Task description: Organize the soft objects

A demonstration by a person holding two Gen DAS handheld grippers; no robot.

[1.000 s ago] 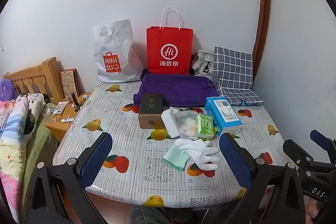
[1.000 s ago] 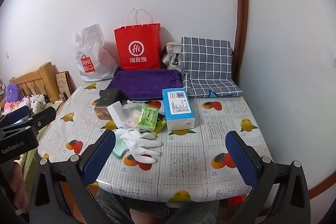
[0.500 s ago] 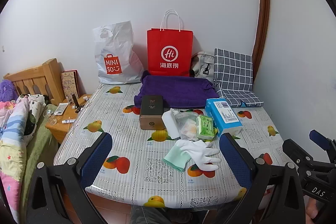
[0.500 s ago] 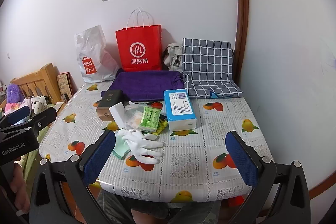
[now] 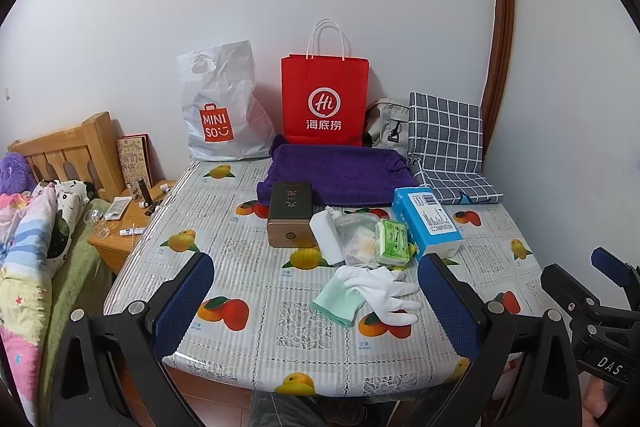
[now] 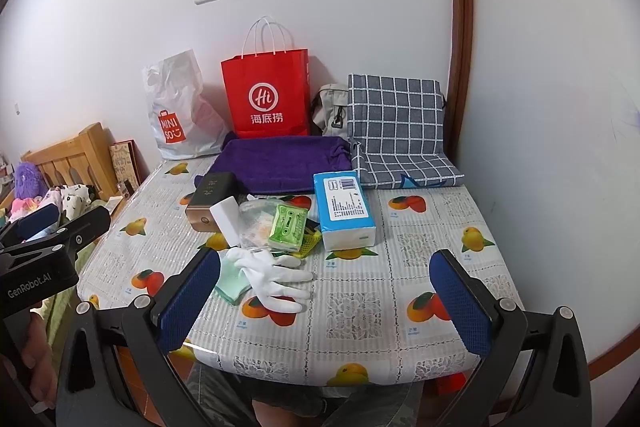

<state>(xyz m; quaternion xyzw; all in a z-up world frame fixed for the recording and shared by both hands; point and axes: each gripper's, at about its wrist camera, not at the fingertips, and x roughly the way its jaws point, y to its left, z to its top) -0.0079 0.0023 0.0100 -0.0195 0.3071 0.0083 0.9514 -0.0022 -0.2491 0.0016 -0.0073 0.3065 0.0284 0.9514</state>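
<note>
Currently both grippers hover at the near edge of the table (image 5: 248, 343), jaws spread wide, gripping nothing. Ahead of the left gripper (image 5: 316, 301), between its fingers, lies a white glove (image 5: 384, 291) overlapping a mint-green cloth (image 5: 336, 301). From the right gripper (image 6: 324, 301), the same glove (image 6: 276, 277) sits just beyond its left finger. Farther on: a green tissue pack (image 5: 391, 242), a blue tissue box (image 5: 426, 221), a folded purple towel (image 5: 340, 171).
</note>
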